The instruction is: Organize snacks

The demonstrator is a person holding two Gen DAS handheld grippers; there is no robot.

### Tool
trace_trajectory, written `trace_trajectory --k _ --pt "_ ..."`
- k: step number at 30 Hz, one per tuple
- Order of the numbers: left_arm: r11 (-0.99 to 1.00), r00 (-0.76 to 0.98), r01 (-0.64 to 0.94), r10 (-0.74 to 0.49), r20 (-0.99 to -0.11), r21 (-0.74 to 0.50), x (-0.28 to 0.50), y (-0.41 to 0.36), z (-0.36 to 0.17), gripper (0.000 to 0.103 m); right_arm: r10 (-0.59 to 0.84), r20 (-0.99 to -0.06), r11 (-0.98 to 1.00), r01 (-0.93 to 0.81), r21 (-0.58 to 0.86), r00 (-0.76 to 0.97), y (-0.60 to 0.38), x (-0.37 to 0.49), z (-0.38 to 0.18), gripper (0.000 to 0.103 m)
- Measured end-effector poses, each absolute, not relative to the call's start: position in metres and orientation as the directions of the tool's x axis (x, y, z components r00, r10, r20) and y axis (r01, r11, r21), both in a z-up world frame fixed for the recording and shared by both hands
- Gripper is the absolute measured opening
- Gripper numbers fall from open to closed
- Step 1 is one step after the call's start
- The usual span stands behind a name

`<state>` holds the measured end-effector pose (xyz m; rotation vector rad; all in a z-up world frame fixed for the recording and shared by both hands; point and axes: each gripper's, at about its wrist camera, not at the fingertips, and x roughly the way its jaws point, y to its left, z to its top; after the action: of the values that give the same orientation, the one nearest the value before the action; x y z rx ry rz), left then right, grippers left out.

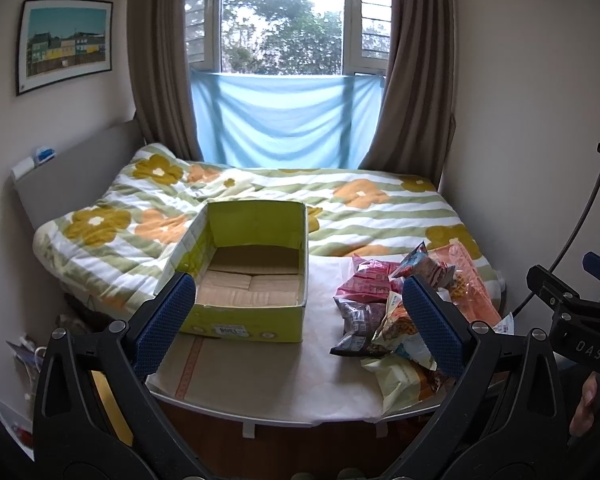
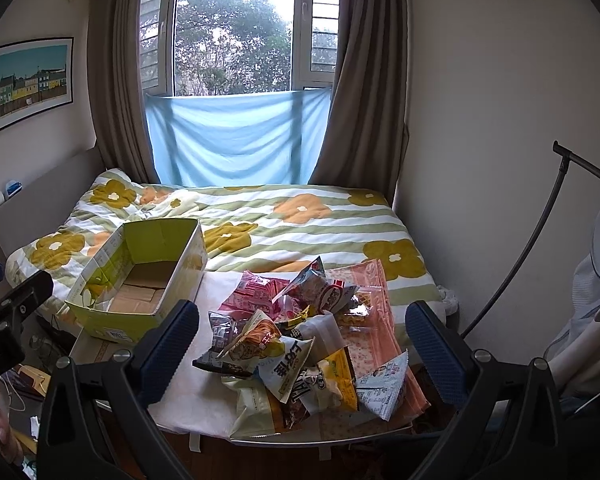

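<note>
An open, empty green cardboard box (image 1: 244, 316) stands on a white-covered table (image 1: 307, 368) at the foot of the bed; it also shows in the right wrist view (image 2: 140, 320). A pile of snack packets (image 2: 300, 348) lies on the table to the right of the box, also seen in the left wrist view (image 1: 395, 312). My left gripper (image 1: 296, 320) is open and empty, held back from the table facing the box. My right gripper (image 2: 301, 340) is open and empty, held above the near side of the pile.
A bed with a flowered quilt (image 1: 260, 200) lies behind the table, under a window with brown curtains. A curved black lamp stand (image 2: 531, 248) rises at the right by the wall. Clutter lies on the floor at the left (image 2: 28, 380).
</note>
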<state>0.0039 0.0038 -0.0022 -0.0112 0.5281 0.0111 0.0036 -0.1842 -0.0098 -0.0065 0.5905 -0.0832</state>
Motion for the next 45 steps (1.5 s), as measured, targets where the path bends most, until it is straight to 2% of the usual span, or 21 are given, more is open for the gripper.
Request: trace_trajectory --k 45 --pt "1.000 0.871 -0.024 0.025 -0.491 0.007 0.008 -0.009 0.004 0.103 -0.063 -0.563 0.998 0.066 -0.016 0.824 -0.188 0.010 -0.002 0.103"
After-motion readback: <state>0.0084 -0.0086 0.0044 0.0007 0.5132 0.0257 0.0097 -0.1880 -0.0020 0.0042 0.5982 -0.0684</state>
